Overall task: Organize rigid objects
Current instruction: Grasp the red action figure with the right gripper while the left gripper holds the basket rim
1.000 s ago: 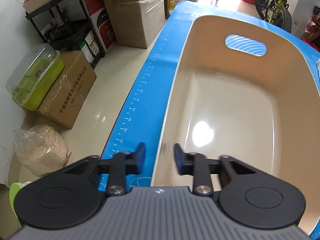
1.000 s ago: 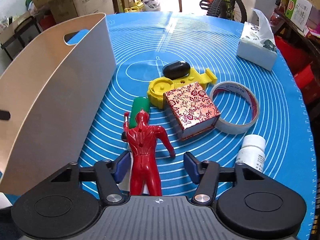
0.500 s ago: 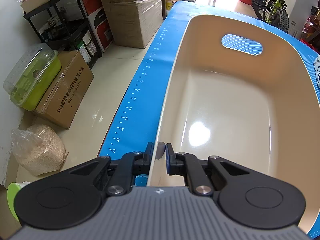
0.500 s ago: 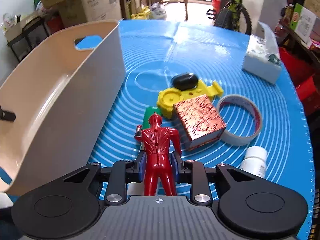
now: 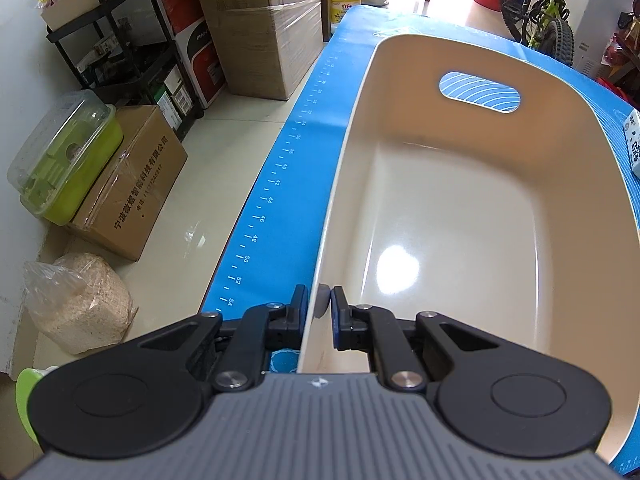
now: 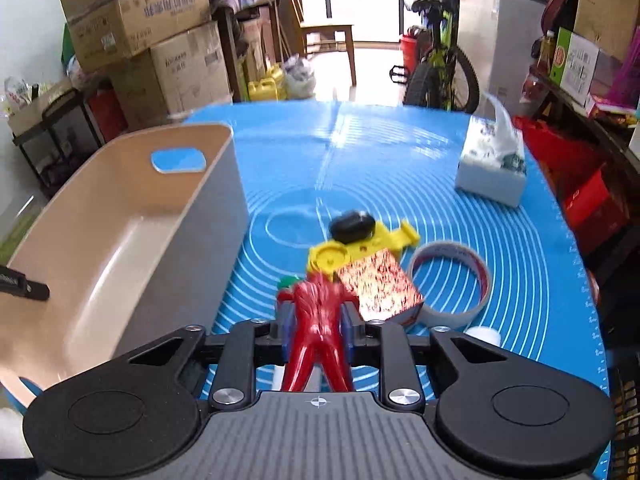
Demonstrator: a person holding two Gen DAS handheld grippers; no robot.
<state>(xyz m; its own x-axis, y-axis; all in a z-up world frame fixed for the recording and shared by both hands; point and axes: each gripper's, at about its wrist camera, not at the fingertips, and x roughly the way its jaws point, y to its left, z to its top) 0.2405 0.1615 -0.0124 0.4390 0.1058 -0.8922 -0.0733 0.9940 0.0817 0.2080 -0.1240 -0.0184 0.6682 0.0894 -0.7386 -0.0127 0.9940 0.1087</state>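
My left gripper (image 5: pixel 319 307) is shut on the near left rim of the empty beige bin (image 5: pixel 460 216), one finger outside, one inside. My right gripper (image 6: pixel 317 328) is shut on a red toy figure (image 6: pixel 318 328) and holds it lifted above the blue mat (image 6: pixel 392 168). The bin also shows in the right wrist view (image 6: pixel 120 248), to the left of the figure. Past the figure on the mat lie a green object (image 6: pixel 287 283), a yellow plastic part (image 6: pixel 360 246) with a black oval object (image 6: pixel 352 226) on it, a red patterned box (image 6: pixel 380 284), a tape roll (image 6: pixel 450 280) and a white bottle (image 6: pixel 484 334).
A tissue pack (image 6: pixel 492 168) sits at the mat's far right. Cardboard boxes (image 5: pixel 256 24), a black shelf (image 5: pixel 120 52) and a green container (image 5: pixel 64 152) stand on the floor left of the table. A bicycle (image 6: pixel 436 56) stands behind the table.
My left gripper closed onto the bin's rim. My right gripper closed on the red figure and lifted it off the mat, tilting upward.
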